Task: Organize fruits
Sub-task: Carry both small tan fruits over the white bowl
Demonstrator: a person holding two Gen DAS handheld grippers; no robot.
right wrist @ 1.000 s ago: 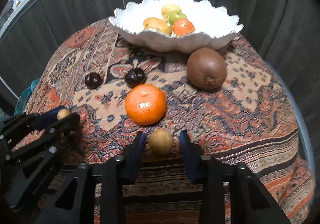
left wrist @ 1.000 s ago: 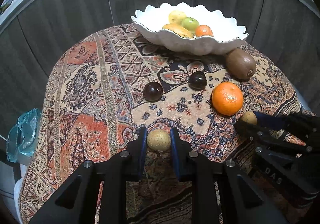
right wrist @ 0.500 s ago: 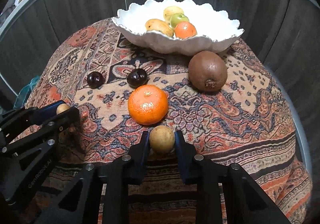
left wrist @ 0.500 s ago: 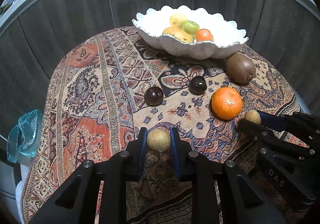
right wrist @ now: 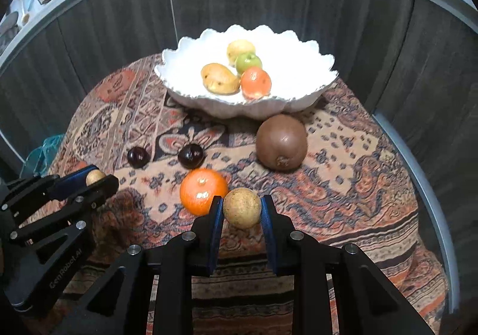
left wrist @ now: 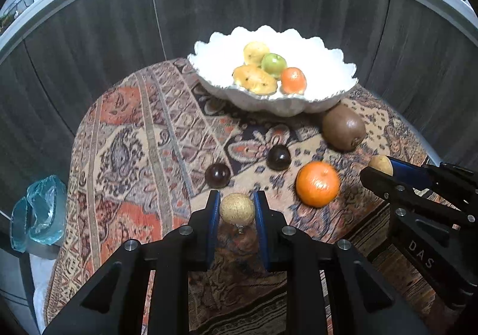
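My left gripper [left wrist: 237, 209] is shut on a small round tan fruit [left wrist: 237, 209] and holds it above the patterned cloth. My right gripper [right wrist: 241, 209] is shut on a second tan fruit [right wrist: 242, 208], also lifted; it shows in the left wrist view [left wrist: 380, 164]. A white scalloped bowl [left wrist: 328, 66] at the back holds two yellow fruits, a green apple [left wrist: 274, 62] and a small orange [left wrist: 293, 80]. On the cloth lie an orange [left wrist: 317, 184], a brown kiwi [left wrist: 343, 127] and two dark plums [left wrist: 278, 157], [left wrist: 217, 175].
The round table carries an orange-brown patterned cloth [left wrist: 125, 137] that hangs over its edges. Dark wood panels stand close behind the bowl. A pale blue glass object [left wrist: 38, 215] sits off the table's left edge.
The right gripper closed on its tan fruit. Both grippers have risen off the cloth with their fruits, and the bowl interior shows more from above.
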